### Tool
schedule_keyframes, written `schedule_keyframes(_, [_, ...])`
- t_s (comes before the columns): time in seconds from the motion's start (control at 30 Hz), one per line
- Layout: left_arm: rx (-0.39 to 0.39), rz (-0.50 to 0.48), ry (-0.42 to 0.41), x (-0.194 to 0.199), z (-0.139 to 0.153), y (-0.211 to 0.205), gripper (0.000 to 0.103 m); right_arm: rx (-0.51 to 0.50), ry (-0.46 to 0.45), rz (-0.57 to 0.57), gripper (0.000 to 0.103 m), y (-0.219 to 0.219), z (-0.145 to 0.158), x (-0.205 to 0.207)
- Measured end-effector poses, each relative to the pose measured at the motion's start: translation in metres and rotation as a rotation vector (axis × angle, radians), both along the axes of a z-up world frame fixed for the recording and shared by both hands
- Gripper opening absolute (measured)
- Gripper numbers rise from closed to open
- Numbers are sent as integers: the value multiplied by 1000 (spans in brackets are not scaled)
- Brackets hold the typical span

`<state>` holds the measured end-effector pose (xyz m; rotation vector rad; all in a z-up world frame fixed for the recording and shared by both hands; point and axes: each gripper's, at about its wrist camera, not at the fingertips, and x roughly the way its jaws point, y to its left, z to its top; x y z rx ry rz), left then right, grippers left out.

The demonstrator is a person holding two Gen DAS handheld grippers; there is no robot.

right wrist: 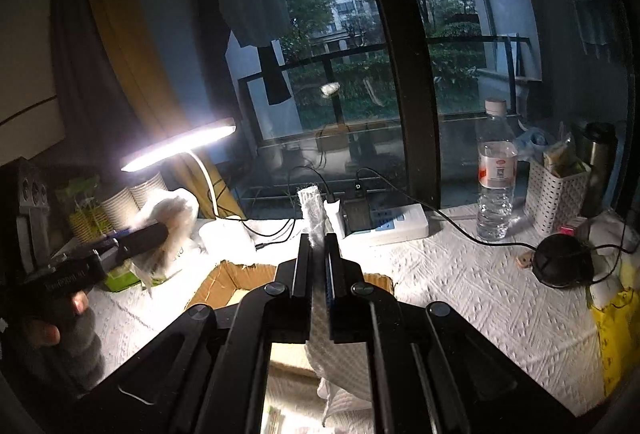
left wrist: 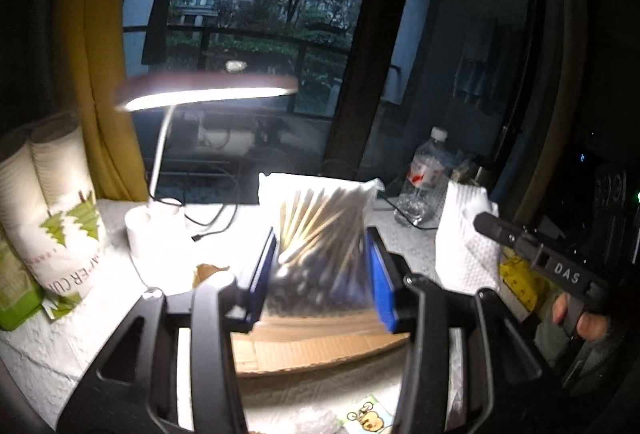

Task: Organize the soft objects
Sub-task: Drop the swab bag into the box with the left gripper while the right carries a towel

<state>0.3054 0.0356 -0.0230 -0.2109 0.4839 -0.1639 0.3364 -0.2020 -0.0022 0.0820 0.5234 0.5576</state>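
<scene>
My left gripper (left wrist: 322,254) is shut on a clear bag of cotton swabs (left wrist: 320,230) and holds it above an open cardboard box (left wrist: 304,352). My right gripper (right wrist: 319,246) is shut on a white folded paper towel (right wrist: 314,209) that sticks up between the blue pads; it also hangs over the same box (right wrist: 222,284). In the left wrist view the right gripper (left wrist: 486,222) shows at the right with the white towel (left wrist: 464,242). In the right wrist view the left gripper (right wrist: 160,232) shows at the left holding the bag (right wrist: 172,218).
A lit desk lamp (right wrist: 180,143) stands behind the box. A pack of paper cups (left wrist: 52,209) stands at the left. A water bottle (right wrist: 496,173), a white perforated basket (right wrist: 556,193), a power strip (right wrist: 384,224), a black round object (right wrist: 564,260) and a yellow bag (right wrist: 616,326) lie on the white table cover (right wrist: 480,298).
</scene>
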Motion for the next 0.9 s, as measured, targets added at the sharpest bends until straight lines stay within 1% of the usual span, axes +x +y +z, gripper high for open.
schedule_keyframes(0.17, [-8, -1, 29, 11, -14, -2, 45, 14, -1, 12, 6, 6, -7, 10])
schedule_keyframes(0.3, [-8, -6, 53, 21, -26, -7, 45, 51, -36, 46, 6, 8, -13, 16])
schedule_keyframes(0.37, [-13, -7, 71, 28, -33, -9, 45, 35, -41, 38, 6, 13, -18, 23])
schedule_keyframes(0.67, [-24, -10, 179, 50, -74, -21, 45, -20, 46, 39, 6, 27, -60, 46])
schedule_keyframes(0.9, [-17, -16, 266, 66, -101, -23, 45, -76, 143, 49, 6, 36, -93, 57])
